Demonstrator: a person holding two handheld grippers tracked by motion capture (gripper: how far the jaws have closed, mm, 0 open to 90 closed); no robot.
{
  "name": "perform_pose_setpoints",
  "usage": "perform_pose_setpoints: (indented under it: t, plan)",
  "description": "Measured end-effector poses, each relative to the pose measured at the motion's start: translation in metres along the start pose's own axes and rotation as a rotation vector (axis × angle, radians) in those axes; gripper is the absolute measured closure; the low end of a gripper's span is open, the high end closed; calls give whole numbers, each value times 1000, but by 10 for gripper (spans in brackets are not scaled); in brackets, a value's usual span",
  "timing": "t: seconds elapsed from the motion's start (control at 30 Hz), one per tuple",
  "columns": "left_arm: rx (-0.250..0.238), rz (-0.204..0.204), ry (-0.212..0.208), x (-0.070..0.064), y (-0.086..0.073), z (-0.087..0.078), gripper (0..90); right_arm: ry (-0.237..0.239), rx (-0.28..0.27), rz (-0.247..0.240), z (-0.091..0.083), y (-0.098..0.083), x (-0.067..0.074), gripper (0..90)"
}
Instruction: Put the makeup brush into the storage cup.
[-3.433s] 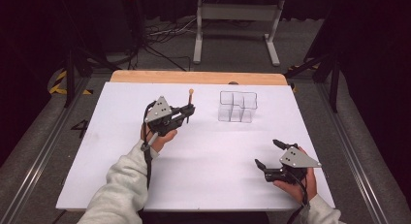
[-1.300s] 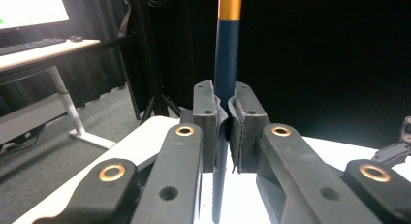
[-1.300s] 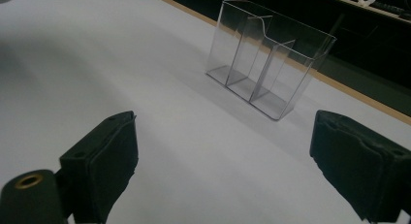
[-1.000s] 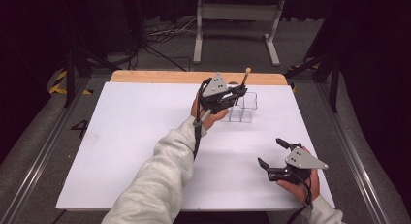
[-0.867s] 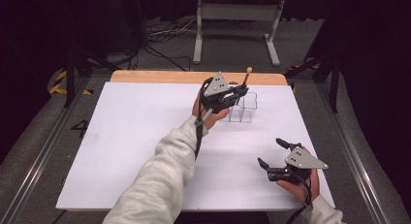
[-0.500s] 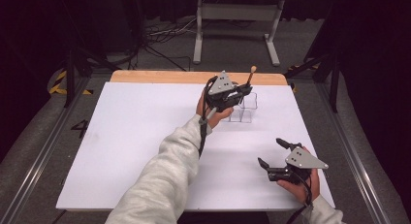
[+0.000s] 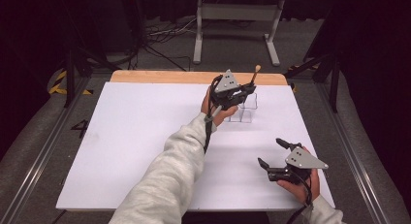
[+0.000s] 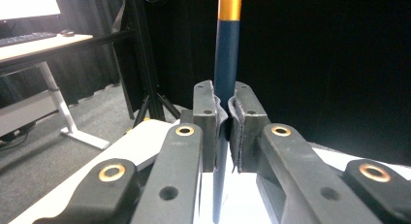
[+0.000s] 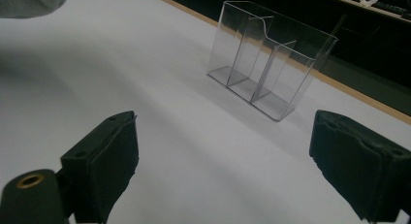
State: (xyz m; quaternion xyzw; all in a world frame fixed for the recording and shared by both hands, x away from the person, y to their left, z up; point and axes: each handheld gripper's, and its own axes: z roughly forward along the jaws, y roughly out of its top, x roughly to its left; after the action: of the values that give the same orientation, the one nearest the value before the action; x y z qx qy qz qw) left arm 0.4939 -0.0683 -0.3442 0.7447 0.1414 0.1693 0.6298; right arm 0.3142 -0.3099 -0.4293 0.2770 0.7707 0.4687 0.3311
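While clamped upright | pen (image 8: 226, 64): dark blue barrel, orange band

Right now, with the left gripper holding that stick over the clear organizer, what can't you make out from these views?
- Lower tip of the blue stick: in the left gripper view it is cut off by the bottom edge; in the high view the left gripper covers it.
- Which compartment of the clear organizer lies under the stick: the high view is too small, and the hand covers part of it.
- What the stick is: its top end is too small in the high view.
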Motion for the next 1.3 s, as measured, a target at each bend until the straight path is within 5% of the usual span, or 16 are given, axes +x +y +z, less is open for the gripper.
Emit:
perform_pose_setpoints:
  t: [0.53, 0.83, 1.3]
  plan:
    - [36, -13, 12, 8, -17, 7, 829, 4, 7, -3, 1, -1, 0, 110]
    - [30, -55, 20, 17, -28, 8, 827, 3, 8, 1, 1, -1, 0, 110]
    - [33, -46, 40, 21, -30, 13, 827, 7, 11, 4, 2, -2, 0, 110]
